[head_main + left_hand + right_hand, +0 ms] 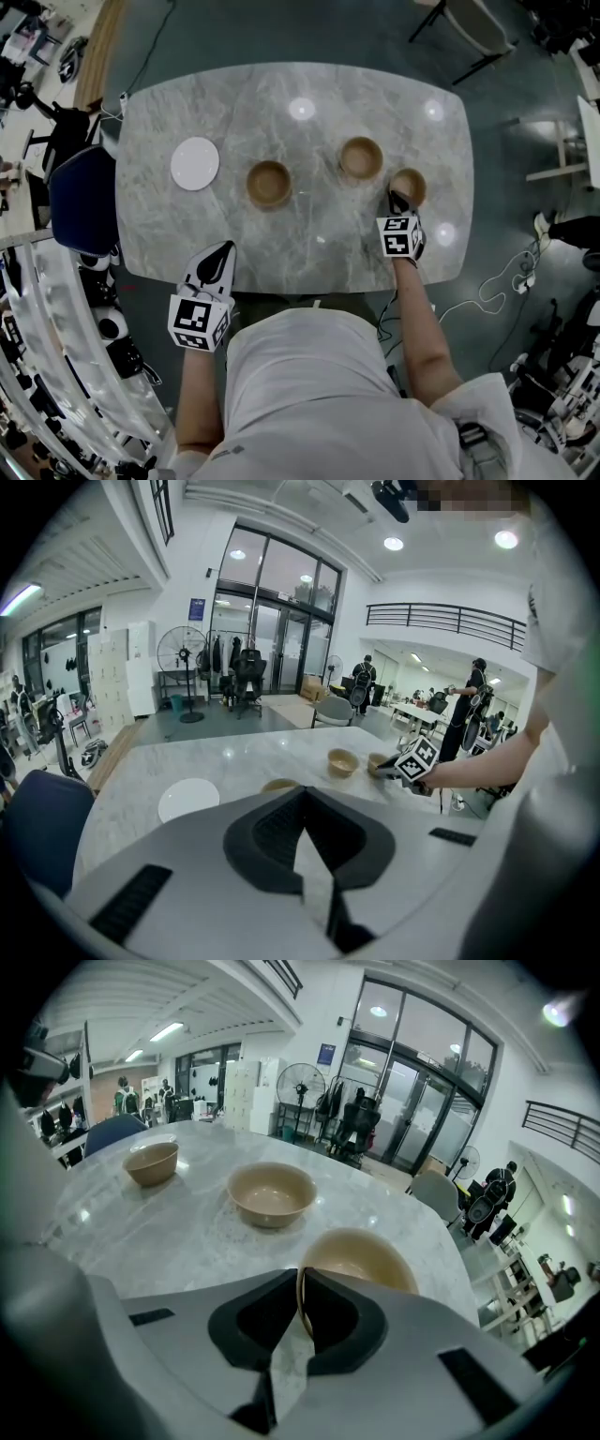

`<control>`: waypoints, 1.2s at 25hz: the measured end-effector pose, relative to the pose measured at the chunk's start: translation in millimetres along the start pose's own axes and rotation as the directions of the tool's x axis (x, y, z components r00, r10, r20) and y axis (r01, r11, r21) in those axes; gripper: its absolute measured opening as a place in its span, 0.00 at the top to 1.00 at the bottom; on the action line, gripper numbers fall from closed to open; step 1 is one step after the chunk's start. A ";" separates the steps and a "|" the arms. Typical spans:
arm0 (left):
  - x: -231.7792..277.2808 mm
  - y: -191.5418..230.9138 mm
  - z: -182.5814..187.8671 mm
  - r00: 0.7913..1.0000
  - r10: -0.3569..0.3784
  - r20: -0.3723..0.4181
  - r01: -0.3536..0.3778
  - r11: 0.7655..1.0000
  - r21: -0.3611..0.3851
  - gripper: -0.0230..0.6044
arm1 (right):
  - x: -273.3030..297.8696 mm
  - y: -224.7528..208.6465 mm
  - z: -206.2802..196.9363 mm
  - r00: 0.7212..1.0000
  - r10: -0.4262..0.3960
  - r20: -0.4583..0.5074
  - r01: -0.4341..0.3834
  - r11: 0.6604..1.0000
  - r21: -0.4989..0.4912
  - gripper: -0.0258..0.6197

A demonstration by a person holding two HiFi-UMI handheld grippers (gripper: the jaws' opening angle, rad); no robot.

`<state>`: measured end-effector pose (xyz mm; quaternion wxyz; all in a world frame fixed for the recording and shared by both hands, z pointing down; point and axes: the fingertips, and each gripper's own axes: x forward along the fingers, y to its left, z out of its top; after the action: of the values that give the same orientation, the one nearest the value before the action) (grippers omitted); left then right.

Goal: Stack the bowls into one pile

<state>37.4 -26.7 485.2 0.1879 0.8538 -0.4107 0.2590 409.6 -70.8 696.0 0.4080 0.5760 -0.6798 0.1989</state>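
Head view shows me the table point(281, 103). My left gripper point(223, 247) is over the near edge, with jaws together and nothing between them. The plate point(195, 163) lies toward the left edge. Near it stands the left bowl point(269, 184), then the middle bowl point(361, 157), apart from each other. The right bowl point(409, 186) is closest to the right edge, just beside the middle bowl. My right gripper point(397, 200) is clamped on its near rim; the right gripper view shows the rim between the jaws.
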 end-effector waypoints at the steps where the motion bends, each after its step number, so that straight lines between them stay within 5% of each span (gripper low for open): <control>1: -1.3 1.5 -0.1 1.000 0.000 0.001 0.000 1.000 0.000 0.96 | -1.0 1.4 1.0 1.000 0.000 0.002 0.000 1.000 0.000 0.91; 15: -31.1 26.6 -4.4 0.999 -0.017 0.031 0.017 1.000 0.010 0.96 | -30.4 41.8 23.1 0.999 -0.011 0.037 0.011 1.000 0.003 0.92; 30: -87.6 77.5 -22.5 0.995 0.007 0.099 -0.004 1.000 -0.027 0.96 | -60.8 136.6 74.1 0.996 0.047 0.082 -0.040 0.996 -0.085 0.92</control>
<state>-77.3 -7.7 459.2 0.1782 0.8617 -0.4254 0.2115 256.5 -52.8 632.0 0.3983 0.5513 -0.7165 0.1551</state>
